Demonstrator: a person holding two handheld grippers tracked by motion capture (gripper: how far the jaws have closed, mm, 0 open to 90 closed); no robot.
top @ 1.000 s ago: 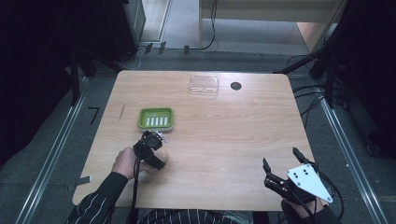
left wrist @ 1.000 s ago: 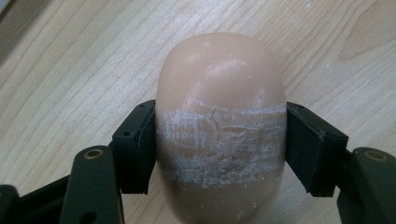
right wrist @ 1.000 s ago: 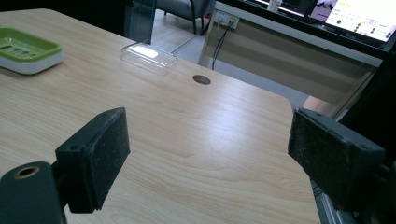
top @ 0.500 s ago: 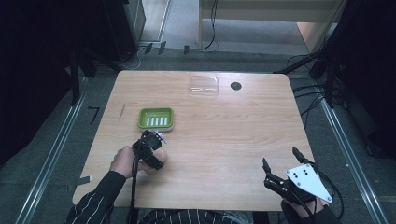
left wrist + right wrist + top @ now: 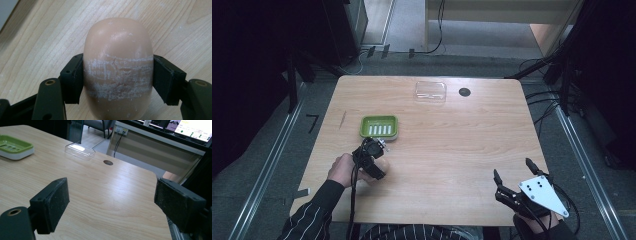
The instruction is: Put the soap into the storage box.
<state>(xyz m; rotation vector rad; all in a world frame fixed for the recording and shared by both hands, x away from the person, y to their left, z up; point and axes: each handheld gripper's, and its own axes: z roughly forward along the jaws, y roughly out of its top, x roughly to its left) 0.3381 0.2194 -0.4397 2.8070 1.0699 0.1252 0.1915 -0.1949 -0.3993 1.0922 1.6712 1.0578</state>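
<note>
My left gripper (image 5: 371,159) is clamped tight around something, low over the table's near-left; my right gripper (image 5: 515,175) rests at the near-right corner, jaws spread wide.

You will find no legible text, label, brand or number here; the monitor (image 5: 192,128) in the right gripper view carries writing too small to read.

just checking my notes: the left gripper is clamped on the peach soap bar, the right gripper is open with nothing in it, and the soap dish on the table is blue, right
Not quite: the soap dish is green with a white base, not blue, as the high view shows. The rest holds: the left gripper is clamped on the peach soap bar, and the right gripper is open with nothing in it.
</note>
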